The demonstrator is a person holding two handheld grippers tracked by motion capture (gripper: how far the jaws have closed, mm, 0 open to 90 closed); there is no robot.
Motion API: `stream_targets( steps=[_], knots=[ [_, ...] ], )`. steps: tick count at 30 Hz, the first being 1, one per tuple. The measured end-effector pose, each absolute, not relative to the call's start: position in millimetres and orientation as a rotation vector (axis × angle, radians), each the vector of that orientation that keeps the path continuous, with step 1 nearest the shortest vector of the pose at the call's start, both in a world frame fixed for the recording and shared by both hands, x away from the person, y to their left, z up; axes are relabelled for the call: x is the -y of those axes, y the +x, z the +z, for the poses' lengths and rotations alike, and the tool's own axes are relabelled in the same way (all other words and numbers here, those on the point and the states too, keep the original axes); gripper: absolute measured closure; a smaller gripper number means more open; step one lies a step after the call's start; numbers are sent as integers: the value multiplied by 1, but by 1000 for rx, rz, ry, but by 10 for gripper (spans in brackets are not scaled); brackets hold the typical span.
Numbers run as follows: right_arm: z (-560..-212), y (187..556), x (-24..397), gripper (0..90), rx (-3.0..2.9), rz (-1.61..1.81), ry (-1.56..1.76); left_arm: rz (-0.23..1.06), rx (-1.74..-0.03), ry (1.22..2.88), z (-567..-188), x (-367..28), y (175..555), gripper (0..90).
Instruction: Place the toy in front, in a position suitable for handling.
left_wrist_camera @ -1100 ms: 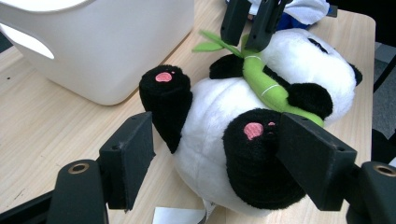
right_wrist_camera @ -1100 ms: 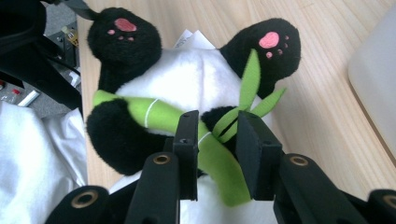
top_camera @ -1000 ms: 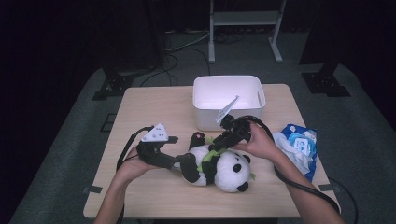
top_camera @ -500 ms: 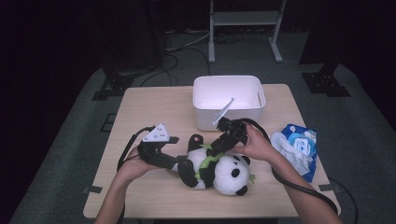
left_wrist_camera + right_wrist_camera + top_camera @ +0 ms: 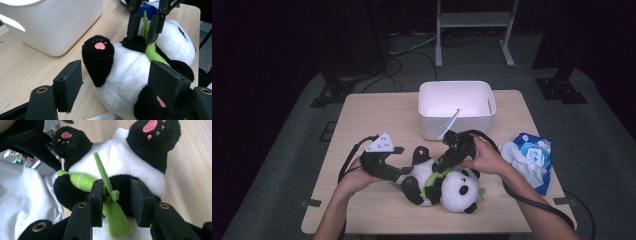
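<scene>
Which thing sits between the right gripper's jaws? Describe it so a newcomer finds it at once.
In front of the white bin on the wooden table lies a plush panda. Across its chest runs a green felt bamboo stalk, the only bright green thing there.

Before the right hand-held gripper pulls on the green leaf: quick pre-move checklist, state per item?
1. Green leaf between the right hand-held gripper jaws: ok.
2. Pads pressing on the leaf: not ok, a gap shows; the jaws have just been closing.
3. Left hand-held gripper straddles the toy panda at the legs: ok.
4. Left pads clamping the panda: cannot tell.
5. White tub apart from the panda: ok.
</scene>
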State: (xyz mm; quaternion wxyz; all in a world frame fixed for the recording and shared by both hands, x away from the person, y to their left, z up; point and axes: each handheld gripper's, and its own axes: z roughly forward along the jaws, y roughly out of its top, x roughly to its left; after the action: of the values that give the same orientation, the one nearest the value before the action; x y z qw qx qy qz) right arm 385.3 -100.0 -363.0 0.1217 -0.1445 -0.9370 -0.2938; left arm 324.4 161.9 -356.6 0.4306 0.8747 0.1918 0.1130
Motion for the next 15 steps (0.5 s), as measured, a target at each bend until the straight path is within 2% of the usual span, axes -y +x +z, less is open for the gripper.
stream_targets(
  steps=[15],
  knots=[
    [-362, 380, 104, 664, 2754, -861, -361, 281, -495, 2189, -359, -165, 326, 264]
  ],
)
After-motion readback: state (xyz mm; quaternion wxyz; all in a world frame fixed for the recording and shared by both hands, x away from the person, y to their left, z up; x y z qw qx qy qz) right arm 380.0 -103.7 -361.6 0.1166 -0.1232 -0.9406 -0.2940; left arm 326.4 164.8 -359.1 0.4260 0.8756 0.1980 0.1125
